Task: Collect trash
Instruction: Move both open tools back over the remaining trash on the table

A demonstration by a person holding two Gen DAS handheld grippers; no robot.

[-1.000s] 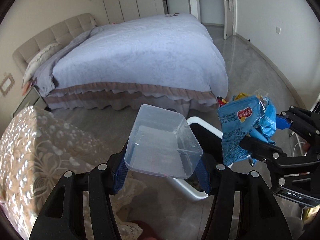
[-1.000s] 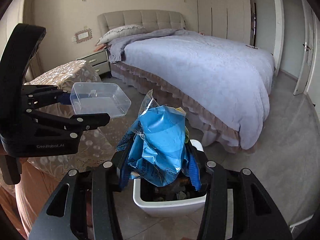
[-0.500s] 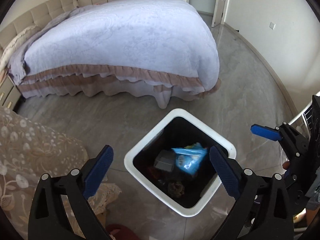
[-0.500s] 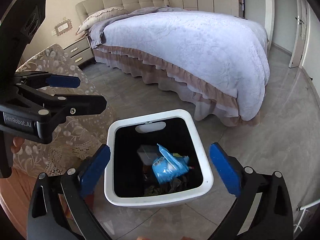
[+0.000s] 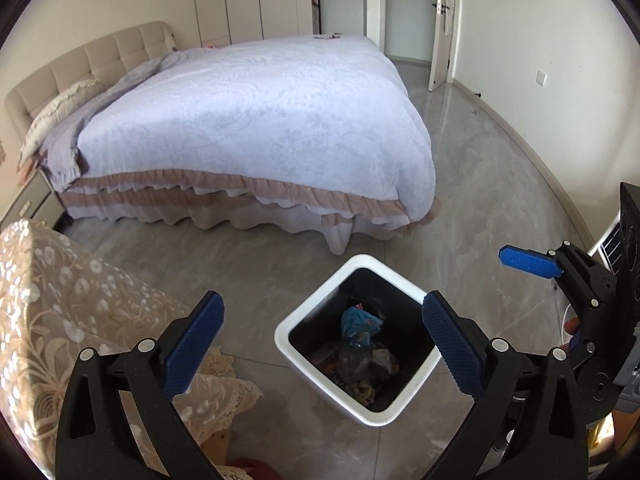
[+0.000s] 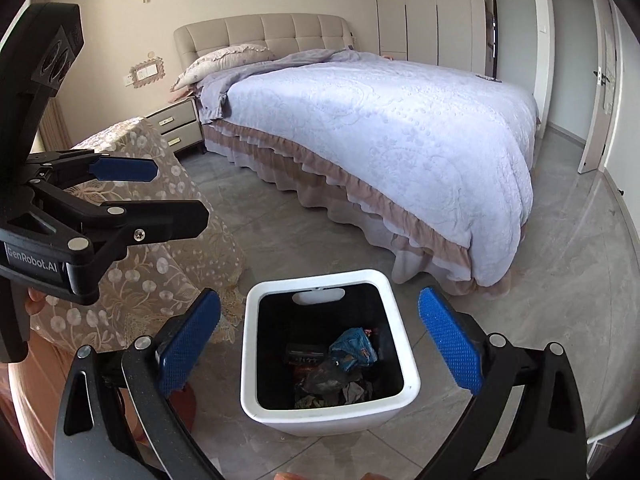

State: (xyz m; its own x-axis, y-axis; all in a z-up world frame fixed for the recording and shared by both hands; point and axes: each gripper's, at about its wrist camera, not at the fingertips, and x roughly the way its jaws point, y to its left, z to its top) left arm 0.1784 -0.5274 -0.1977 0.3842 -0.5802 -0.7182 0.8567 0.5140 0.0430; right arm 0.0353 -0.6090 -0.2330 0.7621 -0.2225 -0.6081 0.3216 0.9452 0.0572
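Observation:
A white square trash bin (image 5: pixel 382 414) (image 6: pixel 332 414) with a black inside stands on the grey floor below both grippers. In it lie a crumpled blue snack bag (image 5: pixel 358 322) (image 6: pixel 352 350), a clear plastic container (image 5: pixel 354 364) and other scraps. My left gripper (image 5: pixel 320 338) is open and empty above the bin; it also shows at the left of the right wrist view (image 6: pixel 160 192). My right gripper (image 6: pixel 320 338) is open and empty above the bin; one blue pad (image 5: pixel 528 262) of it shows at the right of the left wrist view.
A bed (image 5: pixel 260 120) (image 6: pixel 380 128) with a pale blue cover stands behind the bin. A table with a lace cloth (image 5: pixel 52 320) (image 6: pixel 160 248) is at the left, close to the bin. A nightstand (image 6: pixel 178 128) is beside the bed. A doorway (image 5: pixel 408 12) is far back.
One second ago the left gripper held a clear plastic container and the right held a blue snack bag. Both opened, both items fell into the bin, and the grippers rose slightly.

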